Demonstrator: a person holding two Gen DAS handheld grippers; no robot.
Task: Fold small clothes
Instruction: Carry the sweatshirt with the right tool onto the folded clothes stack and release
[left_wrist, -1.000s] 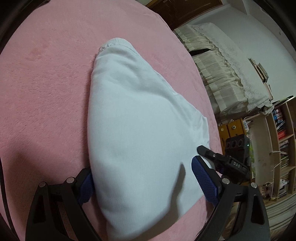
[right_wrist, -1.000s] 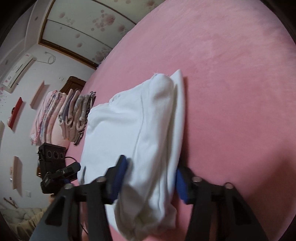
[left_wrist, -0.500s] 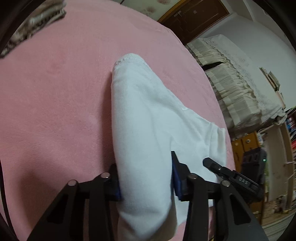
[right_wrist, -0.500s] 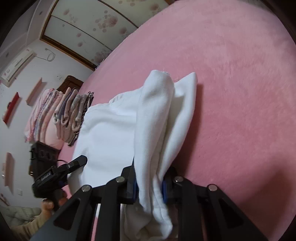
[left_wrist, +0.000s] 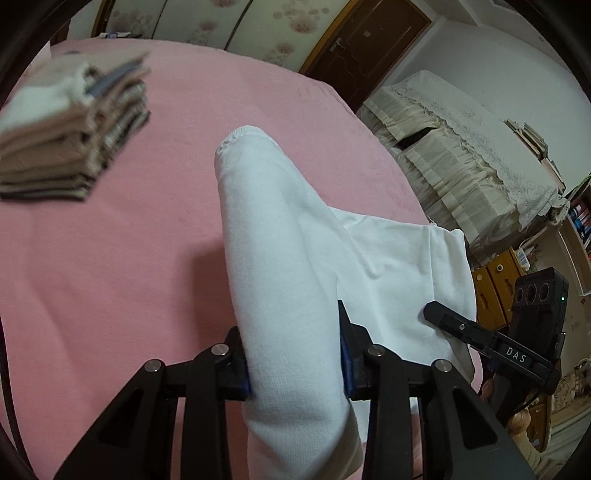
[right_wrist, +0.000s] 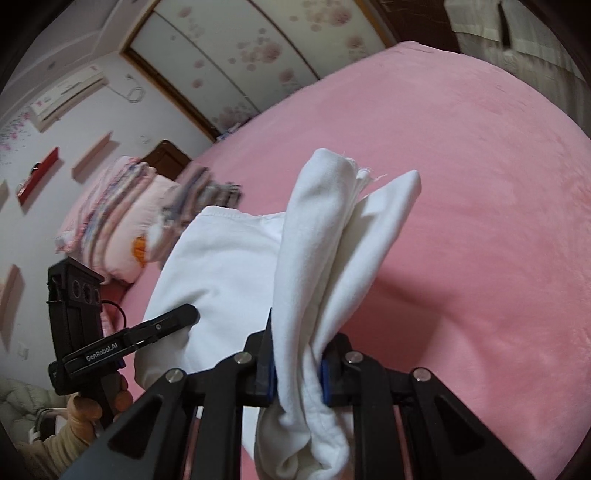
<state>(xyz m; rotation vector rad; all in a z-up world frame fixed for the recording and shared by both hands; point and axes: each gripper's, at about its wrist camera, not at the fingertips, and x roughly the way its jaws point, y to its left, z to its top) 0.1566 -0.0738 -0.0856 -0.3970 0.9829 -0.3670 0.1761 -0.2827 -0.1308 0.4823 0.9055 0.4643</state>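
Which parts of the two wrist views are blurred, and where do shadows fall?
Left wrist view: the stack of folded clothes is smeared by motion blur, the white garment stays sharp and casts a shadow on the pink blanket to its left. Right wrist view: the far pile is blurred; shadow lies right of the garment.

Left gripper (left_wrist: 293, 363) with matte black angular linkage arms, silver round screws at the joints, blue pads on the fingers (left_wrist: 347, 354), right gripper (right_wrist: 297, 371) of the same build, white "GenRobot.AI" lettering along one finger, black boxy three-lens camera housing, thin black cable, cream sleeve (right_wrist: 44, 448)
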